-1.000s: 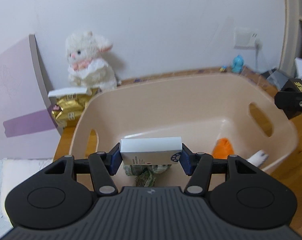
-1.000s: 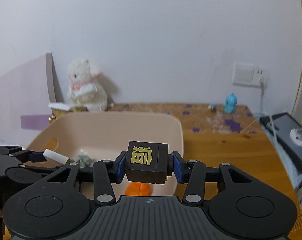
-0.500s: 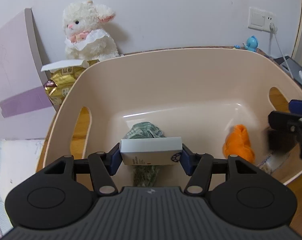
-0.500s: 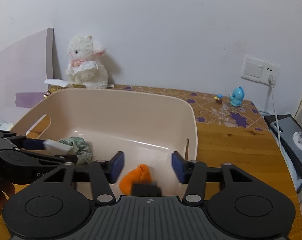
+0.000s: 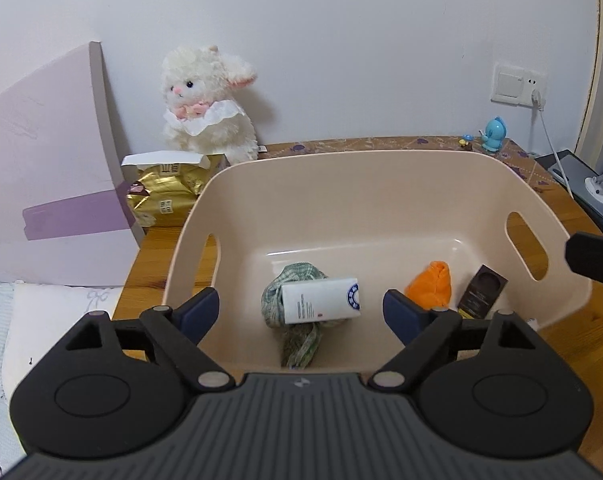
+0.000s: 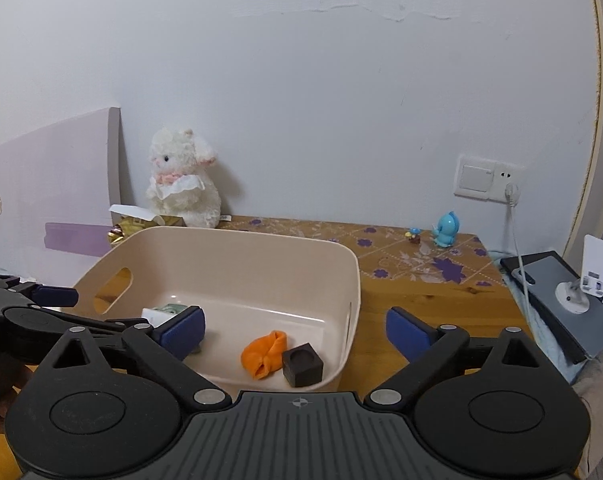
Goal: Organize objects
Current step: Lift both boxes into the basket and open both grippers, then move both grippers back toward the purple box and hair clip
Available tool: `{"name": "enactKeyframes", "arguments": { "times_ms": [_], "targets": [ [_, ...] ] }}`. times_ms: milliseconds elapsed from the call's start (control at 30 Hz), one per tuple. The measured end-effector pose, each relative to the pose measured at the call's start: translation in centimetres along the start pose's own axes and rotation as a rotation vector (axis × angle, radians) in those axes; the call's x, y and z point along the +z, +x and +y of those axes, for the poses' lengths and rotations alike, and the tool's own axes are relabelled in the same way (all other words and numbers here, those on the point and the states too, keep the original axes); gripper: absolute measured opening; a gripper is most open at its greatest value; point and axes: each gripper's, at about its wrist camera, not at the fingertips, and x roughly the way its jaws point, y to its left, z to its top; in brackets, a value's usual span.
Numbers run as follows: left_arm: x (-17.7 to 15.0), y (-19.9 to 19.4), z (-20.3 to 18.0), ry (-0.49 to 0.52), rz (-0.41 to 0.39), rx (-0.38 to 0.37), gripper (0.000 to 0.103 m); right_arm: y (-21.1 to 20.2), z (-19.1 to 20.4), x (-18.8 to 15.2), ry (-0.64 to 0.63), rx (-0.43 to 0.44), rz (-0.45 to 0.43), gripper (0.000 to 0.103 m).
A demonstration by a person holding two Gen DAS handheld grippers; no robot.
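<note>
A beige plastic basket (image 5: 381, 184) (image 6: 261, 252) stands on the wooden table. Inside lie a white box (image 5: 320, 300) on a green cloth (image 5: 297, 276), an orange cloth (image 5: 429, 286) (image 6: 263, 354) and a black box (image 5: 481, 292) (image 6: 303, 364). My left gripper (image 5: 301, 314) is open and empty above the basket's near side. My right gripper (image 6: 295, 330) is open and empty above the basket's right end. The white box (image 6: 153, 314) is partly hidden behind my right gripper's left finger.
A white plush lamb (image 5: 205, 108) and a gold packet (image 5: 165, 192) stand behind the basket at the left. A lilac board (image 5: 49, 184) leans at the far left. A blue figurine (image 6: 445, 230), a wall socket with cable (image 6: 487, 178) and a grey tablet (image 6: 561, 300) are at the right.
Both grippers opened. The white box dropped from the left gripper onto the green cloth; the black box dropped from the right gripper beside the orange cloth. Both grippers pulled back and up.
</note>
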Motion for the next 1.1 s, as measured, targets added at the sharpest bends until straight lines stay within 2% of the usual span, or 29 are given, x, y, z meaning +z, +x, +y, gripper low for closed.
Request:
{"name": "enactKeyframes", "arguments": {
  "times_ms": [300, 533, 867, 1100],
  "targets": [
    [-2.3, -4.2, 0.1, -0.007, -0.017, -0.006, 0.090, -3.9, 1.0, -2.0, -0.006, -0.010, 0.029, 0.103],
    [-4.8, -6.3, -0.1, -0.002, -0.010, -0.019, 0.090, -5.1, 0.7, -4.3, -0.009, -0.024, 0.071, 0.103],
    [-8.0, -5.5, -0.7, -0.006, 0.051, -0.029, 0.090, -2.7, -0.1, -7.9, -0.011, -0.042, 0.180, 0.103],
    [-9.3, -3.5, -1.8, 0.039, 0.102, -0.042, 0.090, 0.4, -0.4, -9.6, -0.011, -0.049, 0.265, 0.103]
  ]
}}
